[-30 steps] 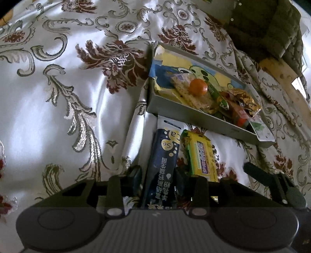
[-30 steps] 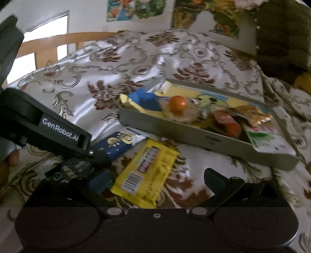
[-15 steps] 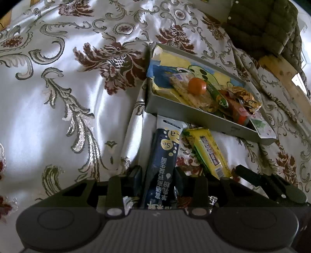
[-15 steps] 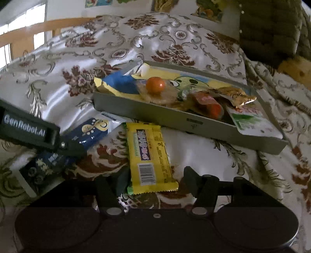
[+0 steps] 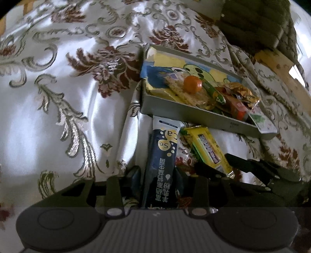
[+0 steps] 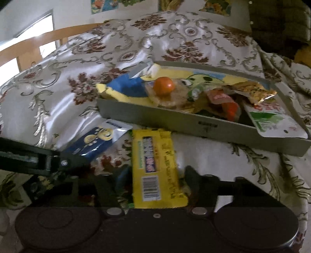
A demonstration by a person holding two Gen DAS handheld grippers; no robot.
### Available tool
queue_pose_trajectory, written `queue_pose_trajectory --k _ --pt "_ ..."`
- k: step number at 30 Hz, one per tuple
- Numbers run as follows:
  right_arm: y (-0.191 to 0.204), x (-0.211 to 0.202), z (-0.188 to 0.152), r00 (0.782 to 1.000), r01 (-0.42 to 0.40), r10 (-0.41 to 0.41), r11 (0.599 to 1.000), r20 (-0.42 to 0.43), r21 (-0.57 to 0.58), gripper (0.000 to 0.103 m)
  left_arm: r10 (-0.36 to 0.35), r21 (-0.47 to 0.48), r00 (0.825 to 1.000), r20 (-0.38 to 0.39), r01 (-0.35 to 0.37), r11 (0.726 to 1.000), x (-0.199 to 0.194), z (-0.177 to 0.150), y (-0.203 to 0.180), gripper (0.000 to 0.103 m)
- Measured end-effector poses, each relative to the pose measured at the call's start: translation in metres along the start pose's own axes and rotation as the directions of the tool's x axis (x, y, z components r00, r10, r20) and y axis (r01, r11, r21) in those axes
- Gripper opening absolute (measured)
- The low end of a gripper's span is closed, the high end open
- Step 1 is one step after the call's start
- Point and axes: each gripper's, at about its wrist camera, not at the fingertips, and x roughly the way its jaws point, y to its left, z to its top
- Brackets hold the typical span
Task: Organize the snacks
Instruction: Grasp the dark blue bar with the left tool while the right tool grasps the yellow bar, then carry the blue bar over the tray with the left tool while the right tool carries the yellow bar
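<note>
A grey tray (image 5: 194, 114) of snacks lies on the floral satin cover, with an orange ball (image 5: 192, 84) on top of several packets. In front of it my left gripper (image 5: 157, 173) is shut on a dark blue sachet (image 5: 163, 155) that points at the tray wall. Just right of the sachet lies a yellow snack bar (image 5: 206, 146). In the right wrist view my right gripper (image 6: 157, 177) straddles that yellow bar (image 6: 153, 155); its jaws are closing and the pads meet the bar's long edges. The blue sachet (image 6: 95, 140) and the tray (image 6: 175, 120) show there too.
The shiny floral bedspread (image 5: 58, 97) spreads wide to the left of the tray. A dark green quilted cushion (image 5: 256, 23) sits behind the tray on the right. A wooden rail (image 6: 38, 42) runs along the far left edge, and posters (image 6: 108, 5) hang on the wall.
My right gripper's jaws have closed from wide open onto the yellow bar, which has turned to lie lengthwise between them. The left gripper keeps its hold on the blue sachet.
</note>
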Motion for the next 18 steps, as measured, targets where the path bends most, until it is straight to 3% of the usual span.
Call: queue_pose_trajectory --k 3,9,18 --pt "0.003 -0.004 -0.001 1.000 -0.005 0.005 1.000 -0.007 -0.017 0.051 0.030 0.063 0.999 0.010 -0.031 0.998 0.001 -0.002 -0.009 0.044" --pt "0.002 -0.014 -0.002 1.000 0.001 -0.002 1.000 -0.028 -0.010 0.051 0.097 0.161 0.995 0.014 -0.098 0.982 0.000 -0.007 -0.026 0.039" --pt "-0.009 -0.050 -0.015 0.998 0.002 -0.002 1.000 -0.057 0.011 0.050 0.076 0.104 0.995 -0.068 -0.069 0.992 -0.020 -0.018 -0.035 0.037"
